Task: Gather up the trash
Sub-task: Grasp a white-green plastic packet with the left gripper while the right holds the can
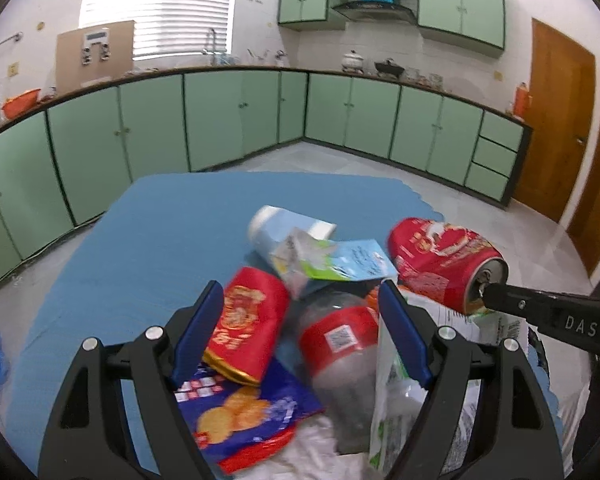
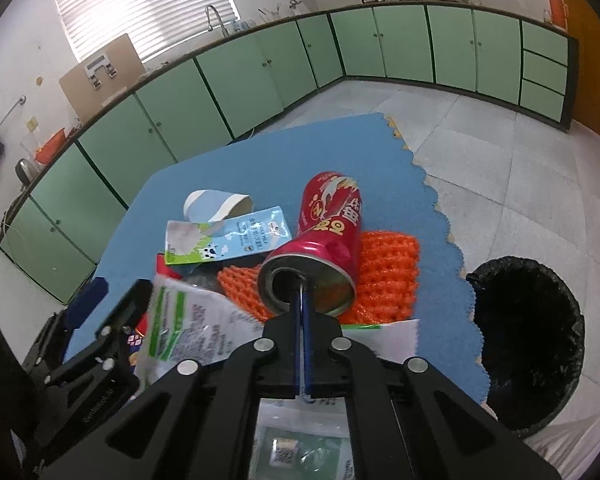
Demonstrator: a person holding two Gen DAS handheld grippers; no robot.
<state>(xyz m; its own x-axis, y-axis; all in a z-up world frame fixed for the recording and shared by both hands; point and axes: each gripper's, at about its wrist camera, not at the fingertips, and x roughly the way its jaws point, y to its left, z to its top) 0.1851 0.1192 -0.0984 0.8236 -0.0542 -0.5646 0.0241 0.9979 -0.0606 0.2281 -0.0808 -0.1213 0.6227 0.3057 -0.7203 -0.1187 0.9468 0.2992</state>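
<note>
The right hand-held gripper is pressed together on the pull tab at the mouth of the red can, whose long axis runs straight ahead of it. The black bin waits close on its right. The left hand-held gripper, spread wide, straddles the clear bottle on the blue mat.

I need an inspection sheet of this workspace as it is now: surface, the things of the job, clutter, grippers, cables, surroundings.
Surface: blue mat with scalloped edge, on tiled floor.
Job's things: red can on its side; clear bottle with red label; red pouch; paper cup; milk sachet; orange foam net; biscuit wrapper.
Clutter: nothing seen beyond the trash.
Grippers: left gripper open over the bottle; right gripper shut on the can's rim.
Cables: nothing seen.
Surroundings: black-lined bin; green cabinets.
</note>
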